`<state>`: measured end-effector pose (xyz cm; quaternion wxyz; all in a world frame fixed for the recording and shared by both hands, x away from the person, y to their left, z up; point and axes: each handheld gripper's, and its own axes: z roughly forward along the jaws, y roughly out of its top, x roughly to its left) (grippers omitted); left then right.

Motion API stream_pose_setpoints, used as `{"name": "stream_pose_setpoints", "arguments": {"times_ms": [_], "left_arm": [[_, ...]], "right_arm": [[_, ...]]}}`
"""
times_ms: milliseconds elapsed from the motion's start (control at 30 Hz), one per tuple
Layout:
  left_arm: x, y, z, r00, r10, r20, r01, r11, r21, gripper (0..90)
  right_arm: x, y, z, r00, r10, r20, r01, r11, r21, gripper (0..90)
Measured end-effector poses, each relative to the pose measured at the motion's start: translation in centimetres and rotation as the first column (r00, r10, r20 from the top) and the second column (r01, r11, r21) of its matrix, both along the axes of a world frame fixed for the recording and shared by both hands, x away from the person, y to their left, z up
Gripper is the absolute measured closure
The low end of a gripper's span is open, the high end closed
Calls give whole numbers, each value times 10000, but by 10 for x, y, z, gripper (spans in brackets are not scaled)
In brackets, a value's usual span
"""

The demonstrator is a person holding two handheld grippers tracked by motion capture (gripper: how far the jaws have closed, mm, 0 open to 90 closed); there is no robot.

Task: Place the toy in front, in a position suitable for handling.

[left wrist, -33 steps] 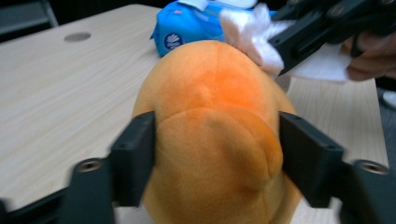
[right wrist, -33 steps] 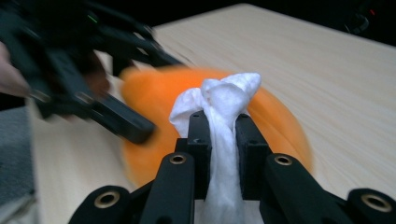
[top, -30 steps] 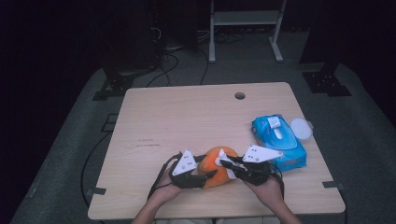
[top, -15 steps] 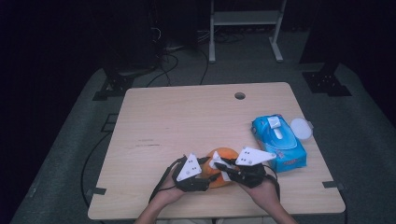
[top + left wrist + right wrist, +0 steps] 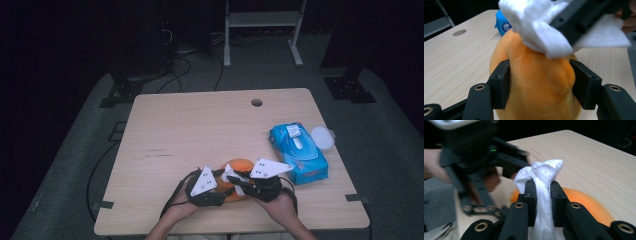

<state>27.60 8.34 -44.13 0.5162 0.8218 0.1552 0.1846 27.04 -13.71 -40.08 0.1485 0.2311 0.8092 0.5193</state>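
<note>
An orange plush toy (image 5: 536, 85) is held between the jaws of the left gripper (image 5: 212, 186), both pads pressed into its sides, at the near edge of the desk (image 5: 200, 130). A white wipe (image 5: 541, 195) is clamped in the right gripper (image 5: 541, 202), whose jaws are drawn together on it; the bunched end sticks up past the jaw tips. In the left gripper view the wipe (image 5: 541, 25) is seen laid on the top of the toy, just beyond the left jaws, with the right gripper's black frame above it.

Step in hand, as judged: wiping the toy's surface while it is steadied by the other gripper. The wipe is in contact with the top of the toy; the sides near the left pads appear not yet covered.

Next move, as judged: the wipe should be dragged across the plush with light pressure, clear of the left pads, while the clamp on the toy is kept firm so it isn't pushed out. The soft body may deform or twist under the stroke, so short strokes are called for.

A blue wipes pack (image 5: 298, 152) and a white round lid (image 5: 322, 137) are lying well apart, off to the outer side of the right jaws.
</note>
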Motion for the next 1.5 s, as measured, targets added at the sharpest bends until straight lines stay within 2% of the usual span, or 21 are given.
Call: {"name": "stream_pose_setpoints", "arguments": {"times_ms": [33,67,100,167,200,233,267,333,400,500,567,667,700,767,833,1000,1133,1200,1300,1400,1500], "left_arm": [[1,1,0,10000,31,-27,-31,10000,-26,392],[2,4,-1,9998,95,-145,-96,9999,-61,393],[2,4,-1,9998,95,-145,-96,9999,-61,392],[3,7,-1,9996,71,-280,-75,9998,-161,387],[4,7,1,9983,-16,-582,0,9996,-277,368],[4,7,1,9983,-16,-582,0,9996,-277,323],[5,6,4,9967,-8,-814,-27,9991,-418,265],[5,3,10,9956,368,-863,-415,9977,-537,207],[6,5,6,9966,488,-663,-510,9982,-313,243],[8,9,2,9956,588,-725,-618,9973,-394,330],[10,12,0,9945,826,-637,-843,9961,-244,350],[13,15,-2,9933,904,-722,-926,9953,-277,355],[15,17,-2,9919,945,-848,-978,9946,-355,357],[16,17,-3,9918,942,-862,-975,9947,-338,359],[16,18,-3,9913,984,-877,-1016,9943,-319,361],[18,23,-4,9893,1012,-1049,-1053,9939,-336,363],[18,23,-5,9888,1049,-1065,-1091,9934,-344,364],[20,24,-5,9885,1068,-1070,-1108,9933,-324,365],[22,27,-6,9861,1155,-1196,-1209,9919,-390,366],[28,32,-10,9792,1263,-1585,-1381,9883,-652,367],[27,33,-9,9786,1304,-1592,-1418,9879,-624,369]], "right_arm": [[4,-5,0,9996,-267,14,267,9996,24,781],[12,-20,-3,9956,-936,2,936,9956,-56,781],[12,-20,-3,9956,-936,2,936,9956,-56,781],[21,-40,-10,9846,-1701,-411,1699,9854,-91,781],[22,-43,-13,9841,-1690,-555,1690,9856,-37,781],[22,-42,-14,9842,-1661,-620,1665,9860,10,781],[20,-38,-14,9860,-1600,-479,1595,9871,-145,781],[17,-31,-12,9902,-1354,-355,1351,9908,-106,781],[14,-25,-10,9924,-1204,-266,1203,9927,-70,780],[14,-25,-11,9926,-1174,-303,1172,9931,-89,780],[22,-34,-17,9881,-1393,-647,1404,9900,128,780],[28,-41,-25,9820,-1751,-706,1747,9845,-125,780],[33,-49,-32,9732,-1970,-1189,1985,9801,1,780],[34,-50,-33,9720,-2054,-1144,2050,9786,-158,780],[32,-48,-30,9719,-2055,-1151,2058,9785,-89,780],[26,-39,-22,9837,-1625,-770,1631,9866,13,780],[33,-48,-34,9716,-2032,-1208,2029,9791,-154,781],[32,-50,-35,9709,-2044,-1249,2042,9788,-143,780],[27,-45,-30,9775,-1836,-1036,1838,9829,-81,780],[13,-26,-20,9941,-922,-575,920,9957,-45,780],[13,-21,-23,9959,-802,-408,791,9965,-277,781]]}}
